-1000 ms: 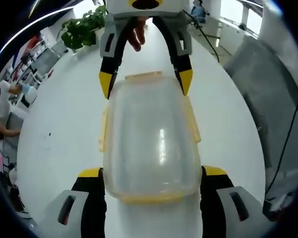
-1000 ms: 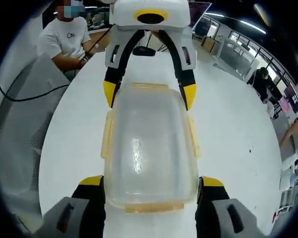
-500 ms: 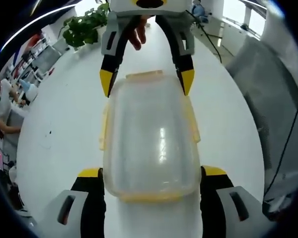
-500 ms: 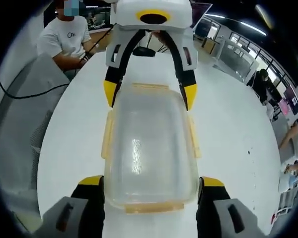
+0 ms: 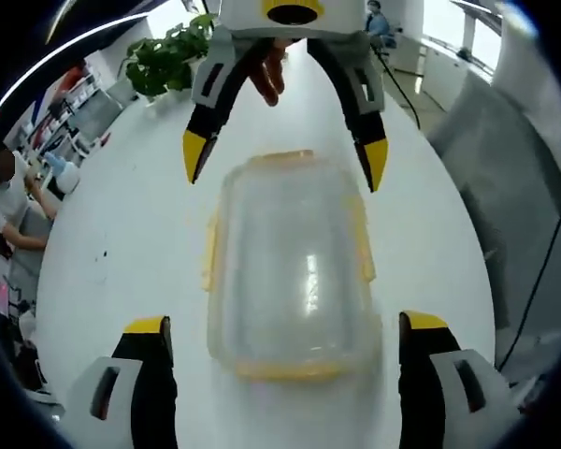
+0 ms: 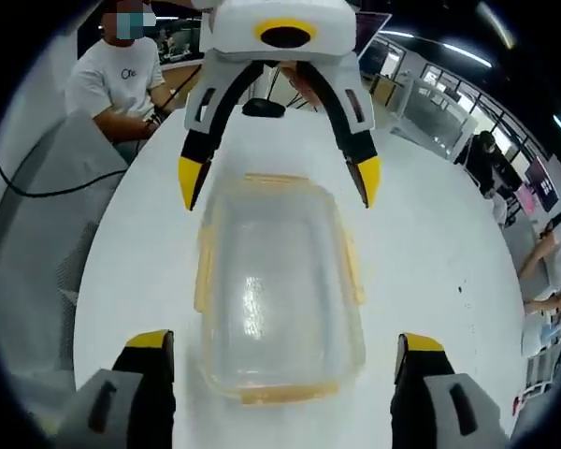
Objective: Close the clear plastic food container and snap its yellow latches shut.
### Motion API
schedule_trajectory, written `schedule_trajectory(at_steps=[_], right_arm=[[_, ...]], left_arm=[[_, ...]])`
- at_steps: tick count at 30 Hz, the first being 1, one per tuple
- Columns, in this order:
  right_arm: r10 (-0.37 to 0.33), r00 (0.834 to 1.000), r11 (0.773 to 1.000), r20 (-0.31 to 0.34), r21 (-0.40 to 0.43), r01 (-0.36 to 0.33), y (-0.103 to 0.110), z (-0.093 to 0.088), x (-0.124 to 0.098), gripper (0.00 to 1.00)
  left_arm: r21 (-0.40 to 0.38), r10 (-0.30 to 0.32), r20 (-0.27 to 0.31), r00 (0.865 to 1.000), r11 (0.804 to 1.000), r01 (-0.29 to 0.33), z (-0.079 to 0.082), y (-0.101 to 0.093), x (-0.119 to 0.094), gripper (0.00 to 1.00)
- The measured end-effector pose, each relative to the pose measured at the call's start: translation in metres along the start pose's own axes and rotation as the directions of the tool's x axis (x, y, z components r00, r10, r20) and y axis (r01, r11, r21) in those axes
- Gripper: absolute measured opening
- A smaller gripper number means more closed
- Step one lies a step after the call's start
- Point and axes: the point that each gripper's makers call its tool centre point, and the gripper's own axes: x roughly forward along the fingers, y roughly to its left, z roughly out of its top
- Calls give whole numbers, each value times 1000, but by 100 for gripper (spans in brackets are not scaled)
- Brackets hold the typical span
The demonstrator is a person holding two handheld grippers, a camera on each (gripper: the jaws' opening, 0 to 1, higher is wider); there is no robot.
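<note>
My left hand-held gripper [image 5: 285, 337] and right hand-held gripper [image 6: 282, 351] just opened wide, letting go of the food container [image 5: 290, 271]. Its lid sits on; yellow latches [image 5: 360, 241] come next.

Left gripper [image 5: 285, 323]: black jaws, yellow tips, grey slotted bases; right gripper [image 6: 280, 341] identical, white housing above.

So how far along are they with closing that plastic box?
The lid already sits on the clear container, which rests on the white table. Both the left gripper and the right gripper straddle its ends with jaws open, not touching. Whether the yellow latches are snapped shut can't be told.
</note>
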Motion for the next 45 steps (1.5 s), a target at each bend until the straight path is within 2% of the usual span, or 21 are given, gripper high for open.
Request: schedule_trajectory(at_steps=[3,5,10,17,19,20,25,29,33,36,41,45], right_arm=[[-9,1000,1000,-6,7,9,2,0,-3,99],[-12,1000,1000,-11,27,12,3,-2,-4,99],[-41,998,992,43,119,35,6,3,-12,97],[-66,996,988,67,144,56,20,8,-25,96],[-78,994,985,74,161,65,21,9,-29,97],[-83,993,983,79,171,69,23,10,-30,98],[-98,992,976,84,204,79,29,11,-38,99],[-104,991,969,87,235,81,38,11,-41,99],[-108,990,966,89,246,84,47,12,-43,99],[-126,986,956,112,280,91,52,15,-47,99],[-149,978,936,149,339,91,63,17,-53,99],[-182,969,925,169,364,111,69,20,-60,99]], left_arm=[[-32,14,-9,1000,999,-14,-1,1,-3,99],[-56,29,5,1000,998,-29,1,1,-7,99],[-98,56,27,998,994,-54,3,-2,-15,99],[-151,91,40,995,985,-84,-1,-14,-30,99],[-193,125,80,989,975,-108,5,-14,-37,99],[-214,125,86,988,971,-104,4,-17,-40,99],[-216,137,83,987,970,-116,2,-30,-45,99],[-268,164,122,979,955,-127,7,-34,-49,99],[-282,179,128,976,950,-137,9,-44,-51,99],[-337,215,168,962,929,-149,14,-48,-57,99],[-378,238,201,950,914,-149,16,-59,-65,99],[-419,280,227,933,892,-166,19,-67,-75,99]])
